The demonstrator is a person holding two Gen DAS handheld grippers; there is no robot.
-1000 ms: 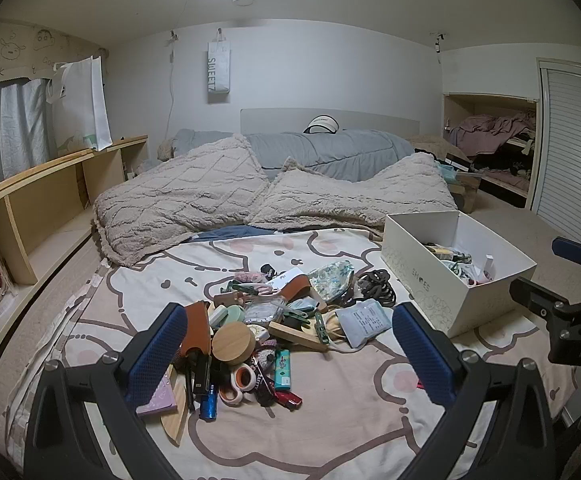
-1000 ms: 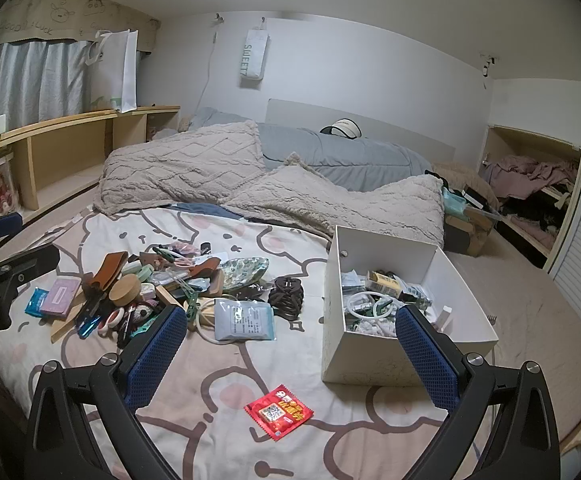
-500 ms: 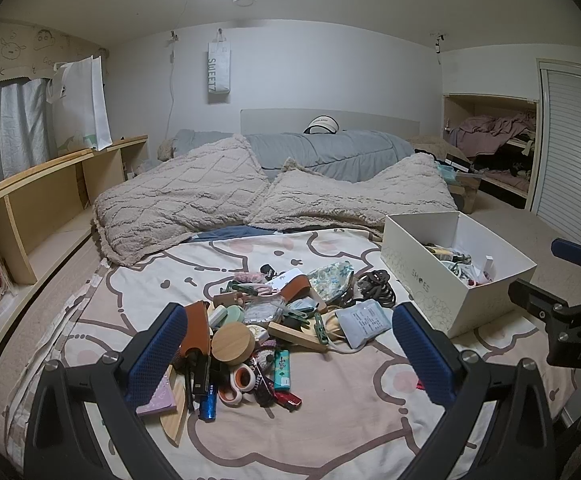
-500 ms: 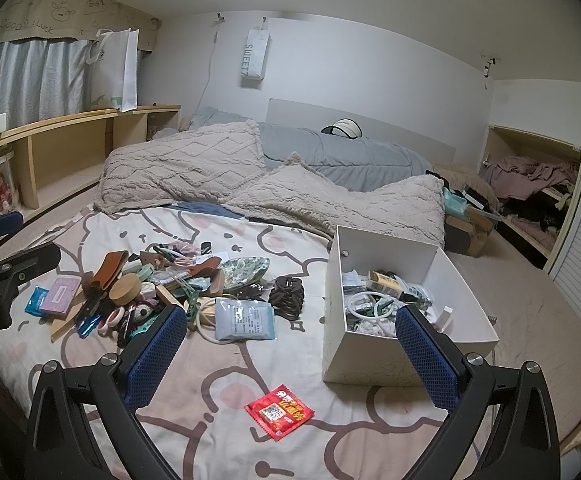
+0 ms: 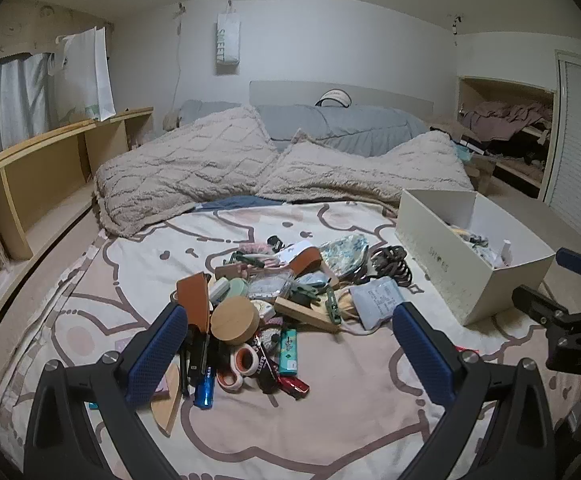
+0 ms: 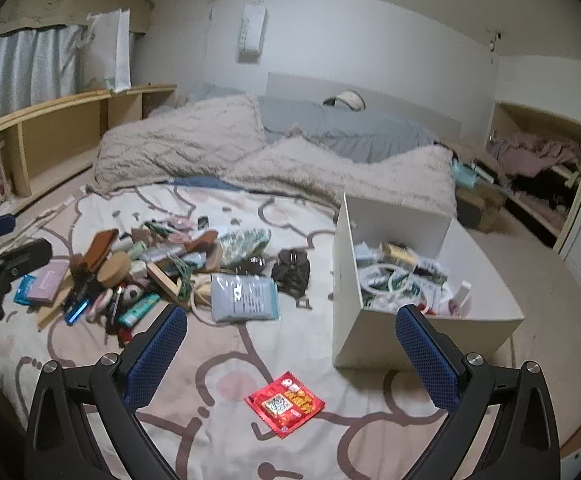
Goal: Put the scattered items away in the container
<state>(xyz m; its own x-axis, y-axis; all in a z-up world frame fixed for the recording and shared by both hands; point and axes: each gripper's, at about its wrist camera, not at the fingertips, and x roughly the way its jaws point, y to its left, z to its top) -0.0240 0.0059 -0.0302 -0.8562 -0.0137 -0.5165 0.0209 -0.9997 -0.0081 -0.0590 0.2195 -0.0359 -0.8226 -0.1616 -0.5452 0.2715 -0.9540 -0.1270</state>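
Note:
A pile of small items lies on the patterned bedspread: a round wooden lid (image 5: 235,319), a green lighter (image 5: 288,350), tape rolls, a pale blue tissue pack (image 6: 244,297) and a black hair claw (image 6: 292,270). A red snack packet (image 6: 285,402) lies alone near the front. The white box (image 6: 374,332) on the right holds several items; it also shows in the left wrist view (image 5: 458,280). My left gripper (image 5: 290,356) is open and empty above the pile's near edge. My right gripper (image 6: 290,356) is open and empty, above the packet and the box's front corner.
Two beige textured pillows (image 5: 194,168) and a grey duvet (image 5: 338,128) lie behind the pile. A wooden shelf (image 5: 42,168) runs along the left wall. The bed edge is at the right, past the box, with carpet floor (image 6: 550,272) beyond.
The right wrist view has moved forward and tilted down, so the box and red packet look closer. The left gripper has barely moved. Both grippers stay open.

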